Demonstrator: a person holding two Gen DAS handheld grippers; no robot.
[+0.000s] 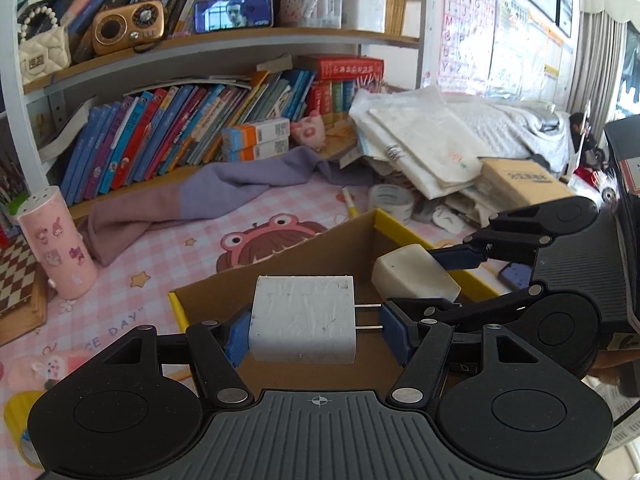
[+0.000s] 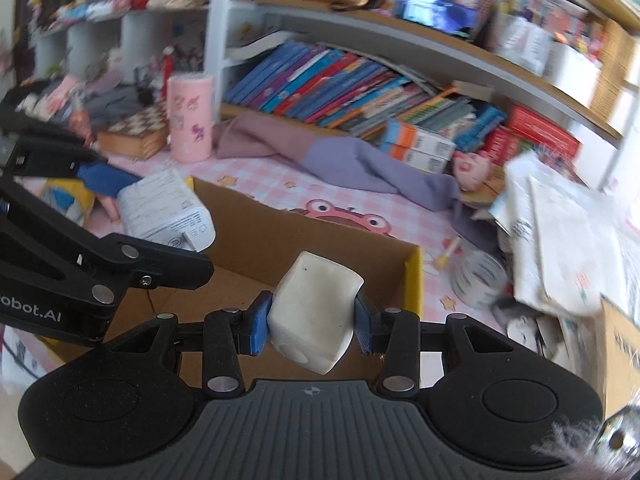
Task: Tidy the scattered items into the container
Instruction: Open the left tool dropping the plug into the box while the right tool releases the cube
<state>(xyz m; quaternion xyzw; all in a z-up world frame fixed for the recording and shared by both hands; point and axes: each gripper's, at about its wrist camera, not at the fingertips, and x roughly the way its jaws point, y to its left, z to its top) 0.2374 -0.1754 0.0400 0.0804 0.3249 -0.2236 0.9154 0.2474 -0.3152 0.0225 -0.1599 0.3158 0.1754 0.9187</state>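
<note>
My left gripper (image 1: 314, 328) is shut on a white charger plug (image 1: 303, 318), one blue pad on its body, the other against its two metal prongs. It hangs over the open cardboard box (image 1: 280, 256). My right gripper (image 2: 310, 322) is shut on a cream-white block (image 2: 314, 312) with a round dimple, above the same box (image 2: 256, 236). In the left wrist view the right gripper (image 1: 452, 276) reaches in from the right with the cream-white block (image 1: 414, 276). In the right wrist view the left gripper (image 2: 128, 200) comes in from the left holding the charger plug (image 2: 168, 210).
The box stands on a pink checked mat (image 1: 168, 236). Around it lie a pink and purple cloth (image 1: 208, 192), a tape roll (image 1: 392, 200), a yellow pen (image 1: 350, 202), a pink cylinder (image 1: 60, 244), a chessboard (image 2: 138, 124), stacked papers (image 1: 420, 148) and a brown carton (image 1: 520, 182). Bookshelves stand behind.
</note>
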